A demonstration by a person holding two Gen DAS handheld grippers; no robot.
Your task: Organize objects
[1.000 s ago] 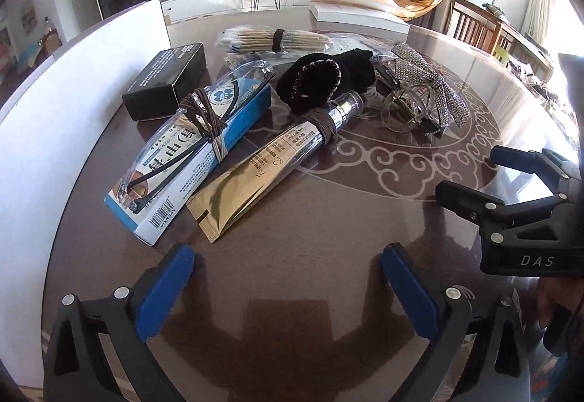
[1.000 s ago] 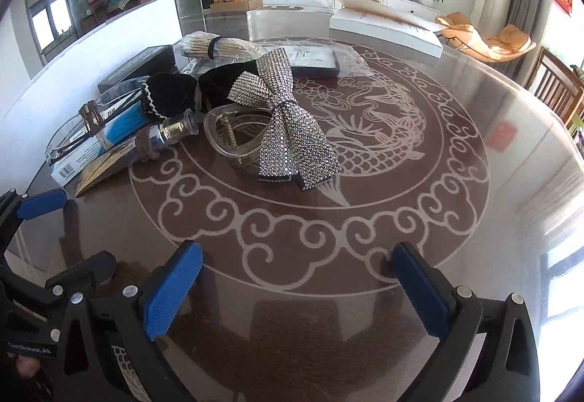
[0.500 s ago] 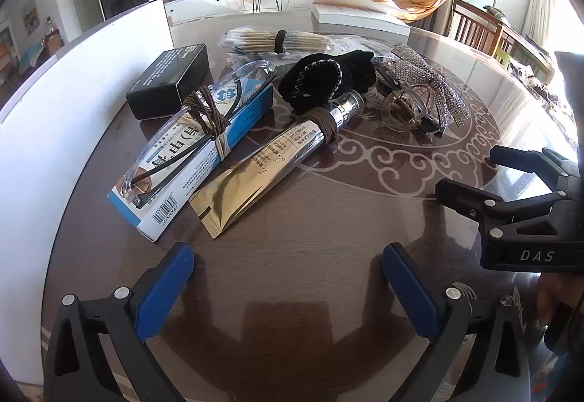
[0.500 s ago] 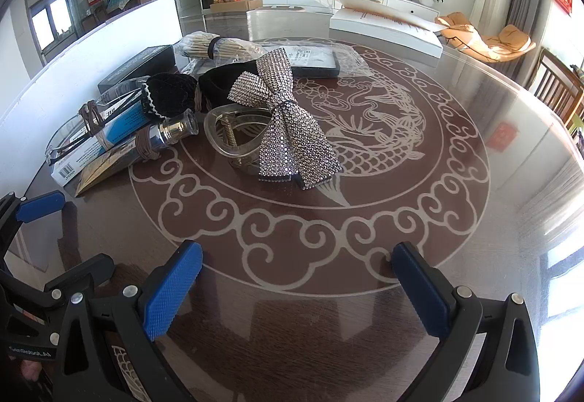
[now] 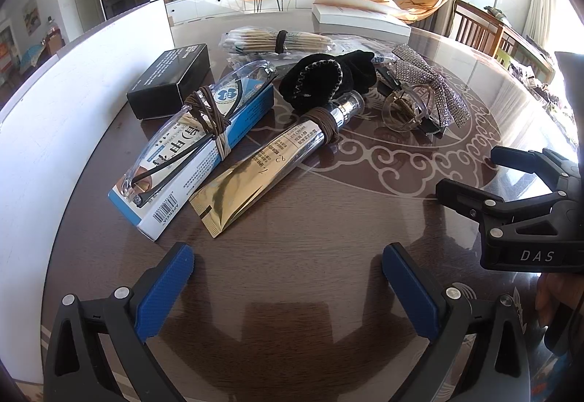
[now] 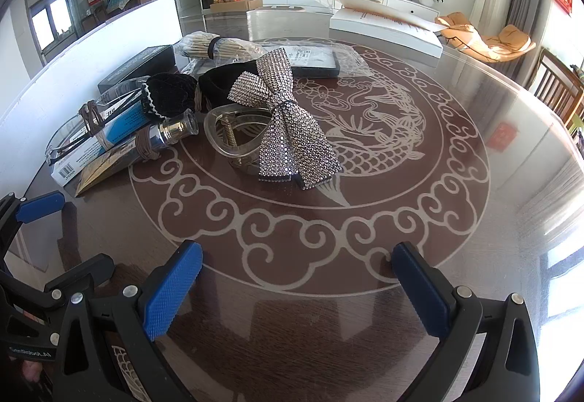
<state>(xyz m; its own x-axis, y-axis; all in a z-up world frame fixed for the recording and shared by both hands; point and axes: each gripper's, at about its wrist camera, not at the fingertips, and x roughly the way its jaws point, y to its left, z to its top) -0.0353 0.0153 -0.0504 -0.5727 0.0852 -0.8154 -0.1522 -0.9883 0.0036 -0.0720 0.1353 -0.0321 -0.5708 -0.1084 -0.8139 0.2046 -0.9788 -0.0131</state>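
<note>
I have both tools spread wide and holding nothing. My left hand-held gripper [image 5: 288,292] hovers low over the bare near part of the bench [image 5: 310,219], its blue pads [image 5: 164,288] well apart, with only dark wood and their shadows between them. My right hand-held gripper [image 6: 295,288] is just as wide open above the pale scroll pattern inlaid in the bench top, touching nothing; from the left camera I see it side-on at the right edge, its two fingers parted.

The things to sort lie ahead in a loose cluster. Nearest my left tool is a gold cream tube [image 5: 270,168], lying diagonally with a brown hair tie wound round its neck. Just beside it, to its left, is a blue-and-white box [image 5: 204,161] with a pair of clear glasses [image 5: 189,131] on top, bound to it by another brown tie. Behind that sits a black box [image 5: 169,80], close to a white board [image 5: 73,102] standing along the bench's left edge. A black scrunchie [image 5: 321,80] rests at the tube's cap end. Further back lies a bundle of cotton swabs [image 5: 273,40]. Ahead of my right tool, a rhinestone bow [image 6: 288,121] lies draped over a clear claw clip [image 6: 233,139], touching it.
</note>
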